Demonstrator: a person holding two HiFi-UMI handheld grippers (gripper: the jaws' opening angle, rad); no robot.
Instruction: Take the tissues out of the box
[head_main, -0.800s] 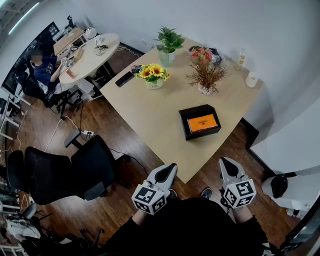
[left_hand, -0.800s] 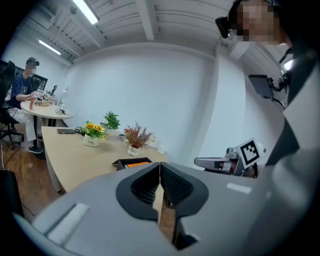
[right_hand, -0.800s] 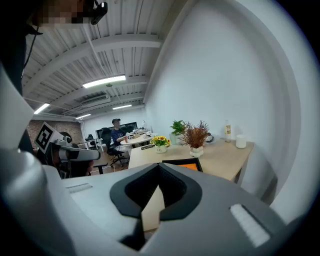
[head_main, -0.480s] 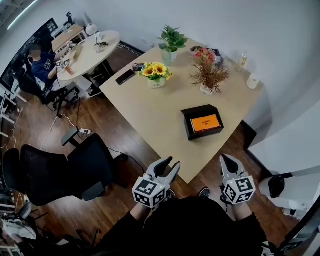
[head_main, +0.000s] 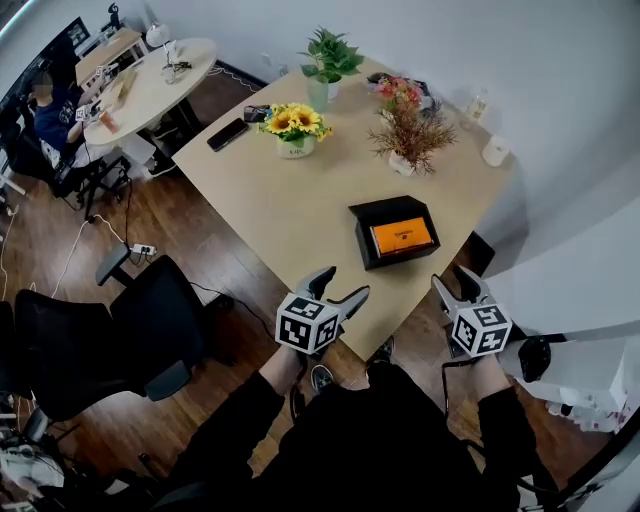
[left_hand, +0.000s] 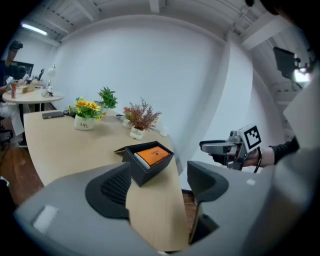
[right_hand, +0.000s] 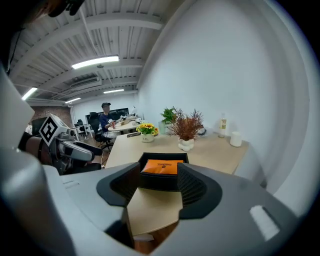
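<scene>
Both grippers have advanced toward the near edge of the pale wooden worktop (head_main: 290, 200) since the earlier views, and the left gripper (head_main: 343, 283), whose fingers (left_hand: 112, 187) then sat nearly together, now shows them spread wide with nothing between. Item: black rectangular open-topped box (head_main: 360, 232), standing on the worktop. Contents: flat orange tissue pack (head_main: 402, 236), lying inside the box, filling most of it, top face exposed. Left gripper: short of the box, off its near-left corner, well apart from it. Right gripper (head_main: 455, 280): short of the box, off its near-right corner, fingers (right_hand: 197, 192) partly apart and empty; its own view frames the box squarely between them. Step in hand, as judged: approach, with no contact yet. Handling note: the pack sits close to the box walls, so one gripper would best pin the box rim while the other comes down from above, nips an edge of the pack and lifts it straight up.
</scene>
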